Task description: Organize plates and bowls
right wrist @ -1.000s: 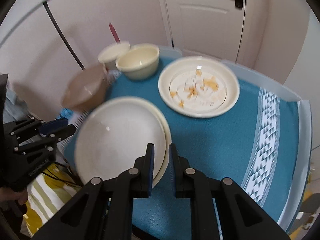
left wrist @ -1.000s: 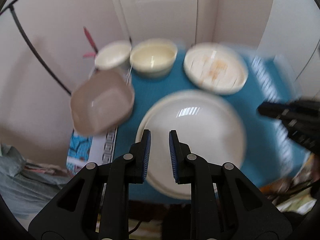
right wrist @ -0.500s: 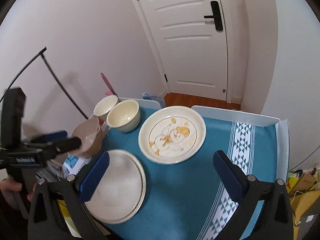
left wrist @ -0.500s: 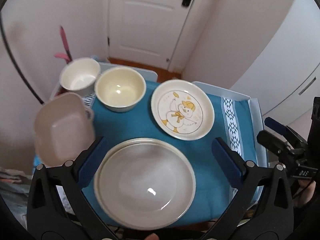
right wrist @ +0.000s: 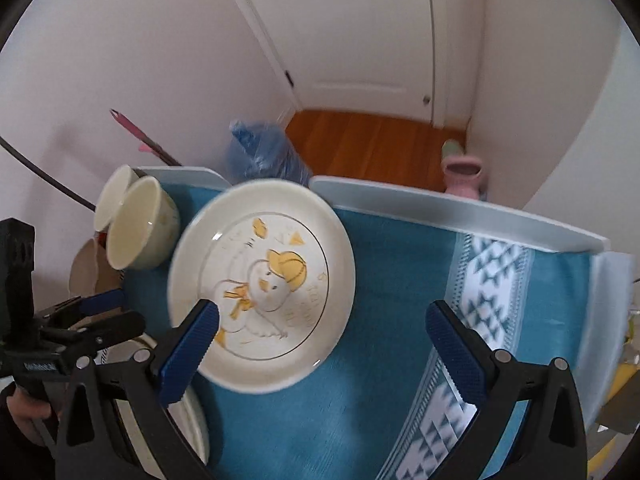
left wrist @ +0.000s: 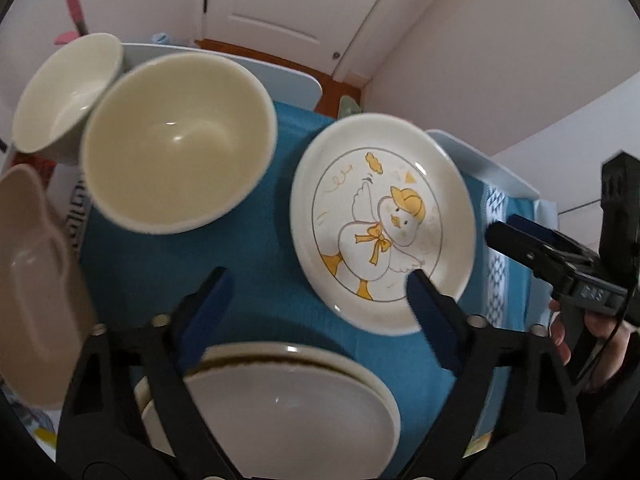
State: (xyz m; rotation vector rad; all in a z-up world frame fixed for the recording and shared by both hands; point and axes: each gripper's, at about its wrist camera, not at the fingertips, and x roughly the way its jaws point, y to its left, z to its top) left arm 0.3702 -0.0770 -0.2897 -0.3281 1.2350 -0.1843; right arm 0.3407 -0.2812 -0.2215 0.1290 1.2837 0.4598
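Both grippers moved closer to the empty cream bowl (left wrist: 176, 144) and duck plate (left wrist: 384, 236).

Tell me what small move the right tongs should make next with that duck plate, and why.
Probably ease the right tongs down and left until one pad slips over the near rim of the duck plate. They stand wide open with nothing gripped, their left pad already overlapping the plate's lower left edge. The plate lies flat on the blue cloth, so only its rim offers a grip.
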